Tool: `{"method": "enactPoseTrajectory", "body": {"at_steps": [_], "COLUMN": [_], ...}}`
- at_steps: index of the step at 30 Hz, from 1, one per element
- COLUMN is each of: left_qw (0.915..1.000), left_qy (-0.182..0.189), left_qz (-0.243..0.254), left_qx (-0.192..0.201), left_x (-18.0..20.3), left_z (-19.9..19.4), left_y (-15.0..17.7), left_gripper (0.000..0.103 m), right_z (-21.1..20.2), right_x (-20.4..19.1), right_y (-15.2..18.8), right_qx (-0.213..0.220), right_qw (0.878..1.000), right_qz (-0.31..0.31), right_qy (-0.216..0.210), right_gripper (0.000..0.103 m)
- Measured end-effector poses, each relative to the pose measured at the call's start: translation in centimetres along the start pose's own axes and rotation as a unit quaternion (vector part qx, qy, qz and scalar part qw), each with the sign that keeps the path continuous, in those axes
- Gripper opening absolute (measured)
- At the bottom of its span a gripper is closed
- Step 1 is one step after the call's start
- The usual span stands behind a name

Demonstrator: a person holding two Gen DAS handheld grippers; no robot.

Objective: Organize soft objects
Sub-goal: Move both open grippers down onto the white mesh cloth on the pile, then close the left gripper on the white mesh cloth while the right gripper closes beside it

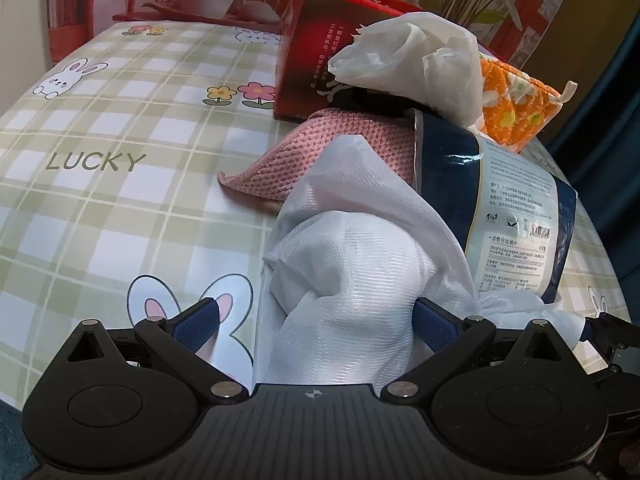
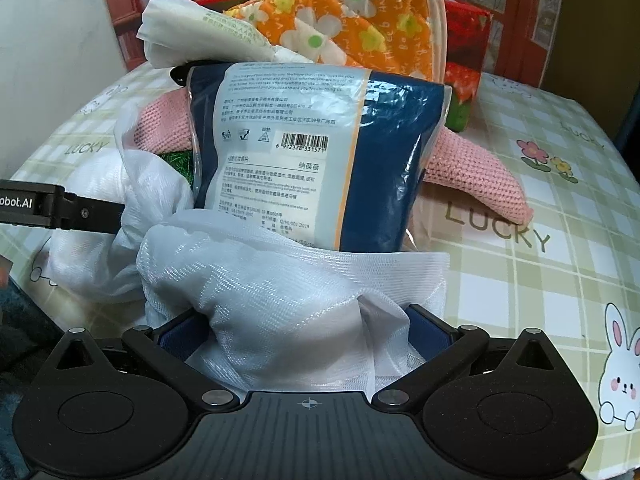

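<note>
Left wrist view: left gripper (image 1: 316, 322), fingers apart, sheer white mesh cloth (image 1: 352, 264) bunched between them; whether it is pinched cannot be told. Right gripper (image 2: 304, 330), fingers apart, same cloth bulging between; grip likewise unclear. Cloth lies at the near worktop (image 1: 100, 208) edge against a blue-and-white plastic wipes pack (image 2: 312, 152). Behind: pink knitted cloth (image 1: 340, 152), orange floral quilted pouch (image 2: 348, 28), crumpled white tissue (image 1: 420, 60), red carton box (image 1: 316, 48). Progress, judged: early, soft items heaped loose, none sorted. Hidden: fingertips under the cloth, a green item behind the pack, the box's inside
</note>
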State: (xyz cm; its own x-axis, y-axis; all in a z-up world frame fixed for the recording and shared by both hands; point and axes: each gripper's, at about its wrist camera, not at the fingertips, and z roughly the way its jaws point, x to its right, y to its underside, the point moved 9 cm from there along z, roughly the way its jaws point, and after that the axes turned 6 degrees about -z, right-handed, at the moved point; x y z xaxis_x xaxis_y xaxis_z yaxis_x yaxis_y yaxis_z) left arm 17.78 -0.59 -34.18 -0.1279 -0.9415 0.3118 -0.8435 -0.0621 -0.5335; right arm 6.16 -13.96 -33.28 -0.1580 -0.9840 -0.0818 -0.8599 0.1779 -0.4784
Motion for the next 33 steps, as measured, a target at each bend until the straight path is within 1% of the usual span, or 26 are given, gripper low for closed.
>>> {"method": "enactPoseTrajectory", "body": {"at_steps": [7,13,18,20,22,23,24,25,26,27,28,29,31,32,33], "left_qw": [1.0,1.0,0.9998,0.9997,0.9994,0.9991,0.9988,0.9985,0.9983,0.9981,0.998,0.9977,0.997,0.9966,0.9961], "left_qy": [0.003,0.002,0.015,0.021,0.034,0.041,0.046,0.051,0.053,0.054,0.056,0.061,0.071,0.076,0.081], "left_qz": [-0.006,-0.004,-0.007,-0.006,0.0,0.004,0.01,0.018,0.024,0.028,0.029,0.029,0.029,0.031,0.034], "left_qx": [0.003,0.004,-0.005,-0.01,-0.008,-0.008,-0.007,-0.006,-0.006,-0.005,-0.005,-0.006,-0.008,-0.008,-0.006], "left_x": [-0.1,-0.1,-0.2,0.0,0.4,0.7,1.0,1.3,1.6,1.8,1.9,2.0,2.1,2.2,2.4], "left_z": [0.0,-0.2,-0.5,-0.7,-1.1,-1.3,-1.6,-1.7,-1.9,-2.0,-2.2,-2.3,-2.6,-2.7,-2.9], "left_y": [0.0,0.1,0.2,0.4,0.5,0.5,0.6,0.7,0.7,0.9,1.0,1.0,1.2,1.3,1.4], "left_gripper": [0.103,0.103,0.103,0.101,0.086,0.083,0.075,0.069,0.067,0.063,0.06,0.058,0.049,0.046,0.042], "right_z": [0.0,0.0,-0.3,-0.6,-1.0,-1.3,-1.6,-2.0,-2.3,-2.8,-3.1,-3.4,-4.2,-4.6,-5.1], "right_x": [0.4,0.4,0.1,0.3,0.5,0.6,0.7,0.6,0.5,0.4,0.3,0.3,0.1,0.1,0.0], "right_y": [-0.1,-0.1,0.1,0.3,0.3,0.3,0.4,0.3,0.2,0.1,0.1,0.0,-0.1,-0.3,-0.4], "right_qx": [0.006,0.007,0.005,0.005,0.007,0.009,0.012,0.015,0.018,0.022,0.025,0.028,0.035,0.04,0.047], "right_qw": [1.0,1.0,1.0,1.0,0.999,0.999,0.999,0.999,0.999,0.999,0.999,0.999,0.999,0.999,0.998], "right_qz": [0.003,-0.003,0.011,0.02,0.03,0.034,0.036,0.035,0.033,0.031,0.028,0.026,0.023,0.022,0.022], "right_qy": [-0.006,-0.003,-0.011,-0.015,-0.015,-0.015,-0.015,-0.017,-0.02,-0.021,-0.022,-0.022,-0.027,-0.027,-0.026], "right_gripper": [0.103,0.103,0.103,0.103,0.102,0.101,0.097,0.092,0.085,0.082,0.076,0.069,0.058,0.055,0.052]}}
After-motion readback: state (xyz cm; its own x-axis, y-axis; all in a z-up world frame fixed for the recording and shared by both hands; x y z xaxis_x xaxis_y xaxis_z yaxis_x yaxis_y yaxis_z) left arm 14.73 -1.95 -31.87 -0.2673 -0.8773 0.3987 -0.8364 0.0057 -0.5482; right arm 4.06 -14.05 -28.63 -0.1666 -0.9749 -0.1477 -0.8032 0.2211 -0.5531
